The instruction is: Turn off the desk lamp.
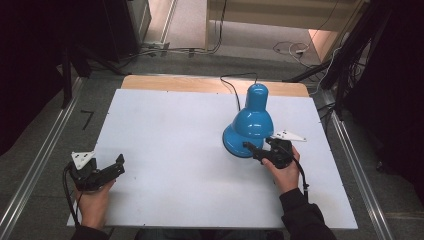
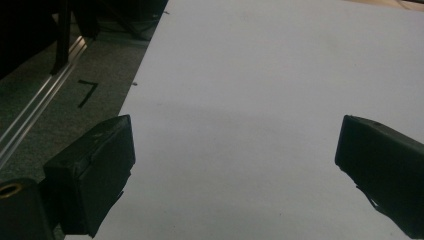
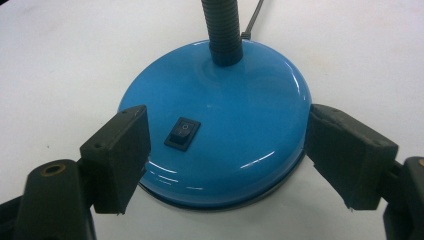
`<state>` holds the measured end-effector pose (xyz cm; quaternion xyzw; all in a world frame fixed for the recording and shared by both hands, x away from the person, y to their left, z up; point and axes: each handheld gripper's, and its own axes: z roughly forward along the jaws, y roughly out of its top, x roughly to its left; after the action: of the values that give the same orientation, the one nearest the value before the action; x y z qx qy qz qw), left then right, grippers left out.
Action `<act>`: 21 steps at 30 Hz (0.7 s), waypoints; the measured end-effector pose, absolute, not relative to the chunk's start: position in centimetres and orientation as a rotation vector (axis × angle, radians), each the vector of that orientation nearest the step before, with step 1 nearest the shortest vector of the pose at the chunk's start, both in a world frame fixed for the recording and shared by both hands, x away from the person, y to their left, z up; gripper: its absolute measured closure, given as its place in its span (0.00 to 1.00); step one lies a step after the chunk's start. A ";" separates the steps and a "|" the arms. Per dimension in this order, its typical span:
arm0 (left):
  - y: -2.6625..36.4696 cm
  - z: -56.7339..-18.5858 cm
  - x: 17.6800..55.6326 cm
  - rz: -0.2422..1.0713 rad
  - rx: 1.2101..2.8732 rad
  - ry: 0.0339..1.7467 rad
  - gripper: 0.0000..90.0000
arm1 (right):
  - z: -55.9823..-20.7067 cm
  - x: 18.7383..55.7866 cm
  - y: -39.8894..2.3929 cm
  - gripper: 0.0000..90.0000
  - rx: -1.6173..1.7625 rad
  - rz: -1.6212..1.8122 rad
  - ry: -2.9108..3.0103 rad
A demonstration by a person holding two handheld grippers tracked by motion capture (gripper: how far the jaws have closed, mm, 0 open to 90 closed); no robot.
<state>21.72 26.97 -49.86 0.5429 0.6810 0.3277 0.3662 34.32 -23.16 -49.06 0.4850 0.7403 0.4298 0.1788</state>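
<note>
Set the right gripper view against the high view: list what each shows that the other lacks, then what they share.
Right gripper view alone: the black rocker switch on the lamp's blue base, and the ribbed black neck rising from it, with the open jaws standing at either side of the base.

High view alone: the blue lamp shade, the left gripper held open near the table's left edge, both hands, and the floor around the table.

Both: the right gripper, the lamp's base, its black cord, and the white tabletop.

A grey carpeted floor (image 1: 45,145) surrounds the white table (image 1: 165,150), with a pale cabinet (image 1: 280,12) at 12 o'clock
</note>
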 end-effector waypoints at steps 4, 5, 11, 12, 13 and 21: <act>27.0 -49.9 21.7 0.844 1.392 1.751 0.04 | -49.0 34.2 -23.3 0.19 1.369 1.209 2.098; 27.0 -49.9 21.7 0.844 1.390 1.753 0.04 | -49.0 34.2 -23.3 0.19 1.367 1.208 2.098; 27.0 -49.8 21.7 0.844 1.391 1.751 0.04 | -49.0 33.8 -23.5 0.18 1.368 1.200 2.097; 27.0 -49.8 21.7 0.844 1.391 1.750 0.04 | -49.0 33.8 -23.5 0.18 1.368 1.200 2.097; 27.0 -49.8 21.7 0.843 1.391 1.751 0.04 | -49.0 33.8 -23.7 0.18 1.360 1.199 2.096; 27.0 -49.9 21.7 0.843 1.393 1.750 0.04 | -48.8 33.4 -24.5 0.18 1.367 1.199 2.085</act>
<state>21.72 26.97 -49.85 0.5420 0.6812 0.3282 0.3667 33.36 -24.49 -48.77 0.4853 0.7406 0.4258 0.1864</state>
